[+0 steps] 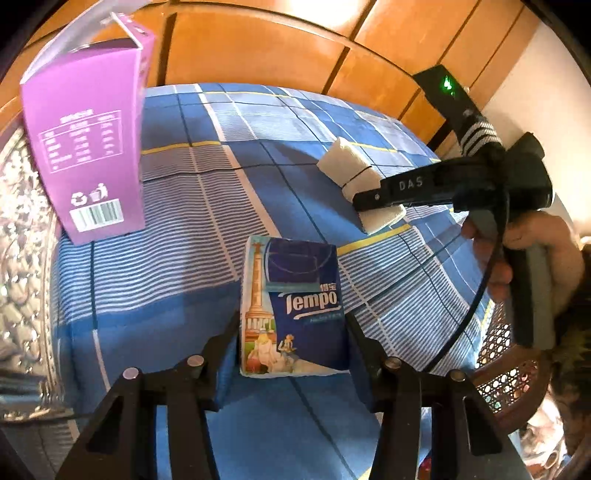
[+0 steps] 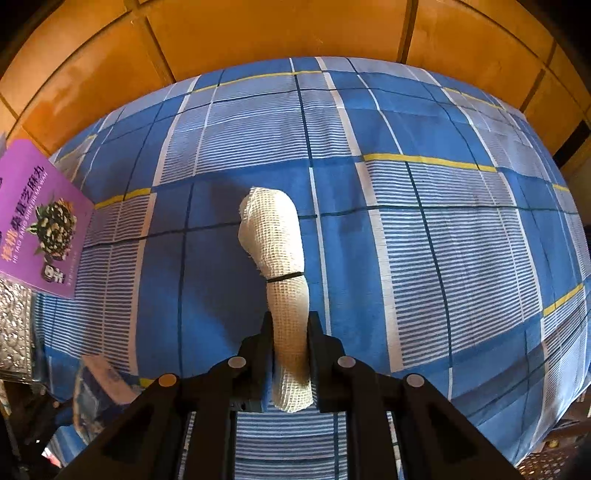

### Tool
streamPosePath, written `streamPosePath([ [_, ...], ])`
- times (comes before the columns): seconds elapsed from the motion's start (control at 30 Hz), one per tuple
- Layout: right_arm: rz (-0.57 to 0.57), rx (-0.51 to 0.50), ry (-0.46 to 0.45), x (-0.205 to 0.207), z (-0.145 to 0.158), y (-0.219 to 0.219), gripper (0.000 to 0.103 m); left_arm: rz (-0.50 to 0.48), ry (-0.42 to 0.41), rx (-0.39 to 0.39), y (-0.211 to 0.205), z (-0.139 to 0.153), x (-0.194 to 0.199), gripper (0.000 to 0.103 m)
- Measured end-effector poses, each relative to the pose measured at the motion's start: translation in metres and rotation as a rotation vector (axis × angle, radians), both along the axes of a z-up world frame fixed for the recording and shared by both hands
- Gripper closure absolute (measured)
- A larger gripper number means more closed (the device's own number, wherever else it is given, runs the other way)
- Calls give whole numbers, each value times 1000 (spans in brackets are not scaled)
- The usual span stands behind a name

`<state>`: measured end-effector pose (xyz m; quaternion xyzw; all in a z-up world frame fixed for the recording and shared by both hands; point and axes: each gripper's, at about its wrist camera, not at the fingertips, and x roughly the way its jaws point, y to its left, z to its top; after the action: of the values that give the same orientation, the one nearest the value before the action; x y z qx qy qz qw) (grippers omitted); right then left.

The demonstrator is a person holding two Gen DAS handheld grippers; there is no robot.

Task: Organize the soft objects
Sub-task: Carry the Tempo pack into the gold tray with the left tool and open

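A blue Tempo tissue pack (image 1: 295, 306) stands on the blue plaid cloth (image 1: 177, 280), and my left gripper (image 1: 291, 328) is shut on it, one finger flat against each long side. A white mesh gauze roll (image 2: 280, 243) with a black band around it lies on the cloth (image 2: 443, 240). My right gripper (image 2: 290, 332) is shut on its near end, pointing steeply down. In the left wrist view the gauze roll (image 1: 345, 166) lies to the right, partly hidden by the right gripper (image 1: 364, 203), which a person's hand (image 1: 535, 251) holds.
A purple carton (image 1: 85, 147) stands at the left of the cloth, seen also as the purple carton (image 2: 37, 229). A silver embossed surface (image 1: 22, 258) borders the left edge. Orange wooden panels (image 2: 277, 33) rise behind. A cane-weave seat (image 1: 506, 354) is at lower right.
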<state>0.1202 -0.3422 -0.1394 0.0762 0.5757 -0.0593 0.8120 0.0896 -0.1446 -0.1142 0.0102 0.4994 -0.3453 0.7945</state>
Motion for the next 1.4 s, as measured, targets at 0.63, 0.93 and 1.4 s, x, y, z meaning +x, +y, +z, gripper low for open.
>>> streamPosePath([
  [0.63,-3,-9,-7,-6,-4,-4,85,7,-252,75,-51,98,31,52],
  [0.93,-3,-12,-7,-4,-10,5,85,204,-291,88,-19,162,139,51],
  [1.4,33,-90,-16,-3,-14,22,85,623,-268,86,215,151,133,51],
])
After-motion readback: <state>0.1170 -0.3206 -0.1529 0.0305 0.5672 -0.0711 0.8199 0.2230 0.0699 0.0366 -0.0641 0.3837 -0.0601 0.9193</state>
